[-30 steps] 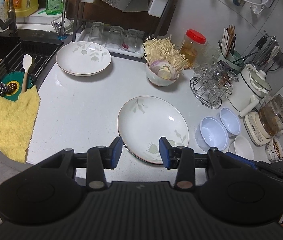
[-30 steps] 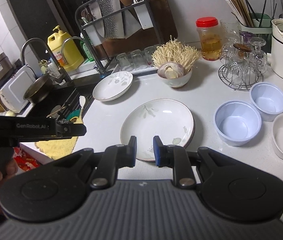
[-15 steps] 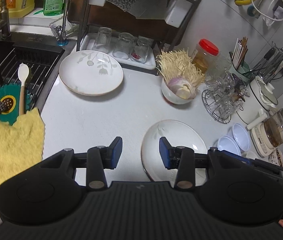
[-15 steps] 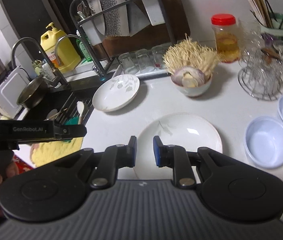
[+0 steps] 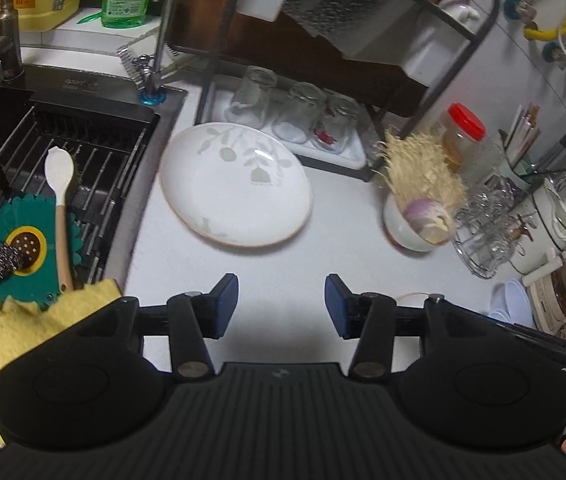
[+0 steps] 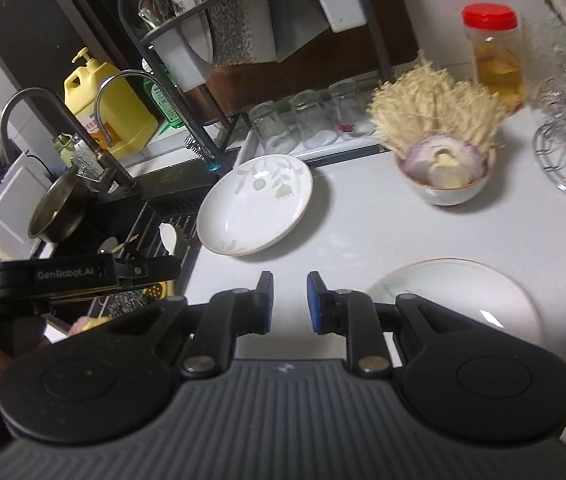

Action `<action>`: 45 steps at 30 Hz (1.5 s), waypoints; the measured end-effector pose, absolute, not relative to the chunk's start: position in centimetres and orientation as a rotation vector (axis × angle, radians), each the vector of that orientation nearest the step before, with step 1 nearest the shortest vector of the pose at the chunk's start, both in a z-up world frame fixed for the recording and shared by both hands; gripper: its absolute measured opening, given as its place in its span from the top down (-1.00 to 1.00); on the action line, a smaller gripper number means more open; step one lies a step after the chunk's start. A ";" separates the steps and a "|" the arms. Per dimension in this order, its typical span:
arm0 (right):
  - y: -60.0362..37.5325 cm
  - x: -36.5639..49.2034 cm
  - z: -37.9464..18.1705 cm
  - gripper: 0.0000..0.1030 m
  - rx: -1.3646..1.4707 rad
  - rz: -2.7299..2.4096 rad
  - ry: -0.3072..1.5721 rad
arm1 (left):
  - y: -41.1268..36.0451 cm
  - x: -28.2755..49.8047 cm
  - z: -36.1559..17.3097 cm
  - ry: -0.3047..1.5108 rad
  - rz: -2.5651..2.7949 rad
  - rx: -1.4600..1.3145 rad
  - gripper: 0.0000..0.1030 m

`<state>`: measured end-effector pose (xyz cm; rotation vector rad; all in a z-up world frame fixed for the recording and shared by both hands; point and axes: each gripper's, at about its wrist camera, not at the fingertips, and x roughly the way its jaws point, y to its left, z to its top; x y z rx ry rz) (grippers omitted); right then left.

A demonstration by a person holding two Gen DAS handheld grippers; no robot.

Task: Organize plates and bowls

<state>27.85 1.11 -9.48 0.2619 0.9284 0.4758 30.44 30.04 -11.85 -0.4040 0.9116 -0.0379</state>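
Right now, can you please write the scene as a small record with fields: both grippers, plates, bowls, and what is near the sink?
left gripper: open, empty, above bare counter, facing the far plate
right gripper: open, empty
far plate: floral, on the counter beside the sink rack
near plate: on the counter, partly hidden behind the right gripper
enoki mushroom bowl: upright, near the red-lidded jar
sink rack: holds a white spatula

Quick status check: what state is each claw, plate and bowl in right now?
Left claw: open, empty.
Right claw: open, empty.
White floral plate by the sink: flat, empty.
Second white plate: flat, empty.
White bowl of enoki mushrooms: upright, full.
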 end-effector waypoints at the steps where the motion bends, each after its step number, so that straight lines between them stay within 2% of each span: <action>1: 1.6 28.3 -9.7 0.44 0.272 0.473 0.936 | 30.8 30.9 -12.1 0.914 -0.034 -0.405 -0.11; 2: 2.1 28.7 -10.0 0.17 0.282 0.474 0.939 | 31.5 31.3 -12.4 0.916 -0.031 -0.405 -0.13; 4: 2.9 29.5 -10.8 0.00 0.303 0.465 0.937 | 32.8 32.3 -13.2 0.920 -0.030 -0.400 -0.14; 15: 7.1 36.4 -15.6 0.01 0.323 0.403 0.991 | 38.1 40.8 -17.8 0.957 -0.027 -0.433 -0.15; 27: 8.6 42.3 -19.0 0.03 0.356 0.318 1.018 | 41.6 45.8 -21.8 0.996 -0.020 -0.469 -0.12; 31: 8.7 43.4 -19.8 0.13 0.349 0.282 1.025 | 41.8 46.5 -22.9 1.018 -0.050 -0.487 0.04; 36: 9.2 44.0 -20.9 0.39 0.355 0.285 1.044 | 41.7 47.3 -23.4 1.028 -0.083 -0.501 0.32; 43: 9.8 44.5 -21.2 0.68 0.366 0.296 1.036 | 41.1 47.9 -23.4 1.031 -0.094 -0.468 0.43; 45: 10.0 44.7 -21.3 0.70 0.364 0.299 1.041 | 41.1 48.1 -23.3 1.034 -0.092 -0.462 0.43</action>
